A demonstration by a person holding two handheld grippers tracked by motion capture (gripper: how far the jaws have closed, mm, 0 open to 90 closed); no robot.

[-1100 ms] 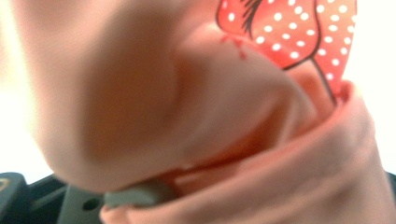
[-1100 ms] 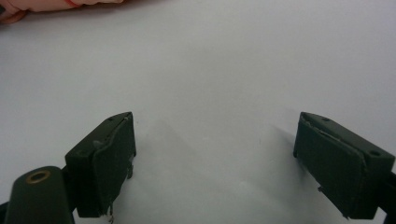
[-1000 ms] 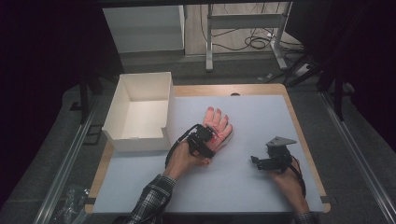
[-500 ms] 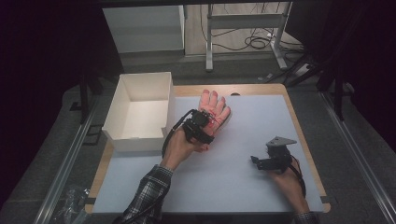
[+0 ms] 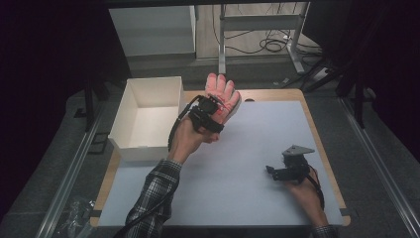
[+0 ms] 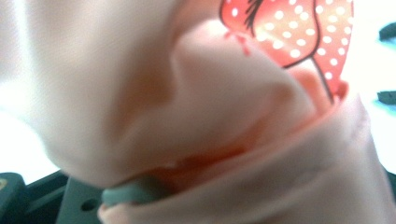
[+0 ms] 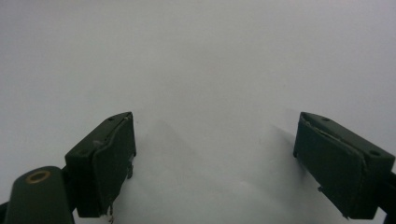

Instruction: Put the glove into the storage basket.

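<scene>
high view: pink glove (image 5: 221,92) in left claw (image 5: 212,110)

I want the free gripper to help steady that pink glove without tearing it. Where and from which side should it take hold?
Probably the finger end of the pink glove, which sticks out free beyond the left gripper that is shut on its cuff part. The right gripper, jaws open over the table, could come in from the table's right, clear of the white box.

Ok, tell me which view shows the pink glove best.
The high view: the whole pink glove shows, fingers spread, held up by the left gripper beside the white box. The left gripper view gives a blurred close-up of its fabric and a red dotted print.
</scene>
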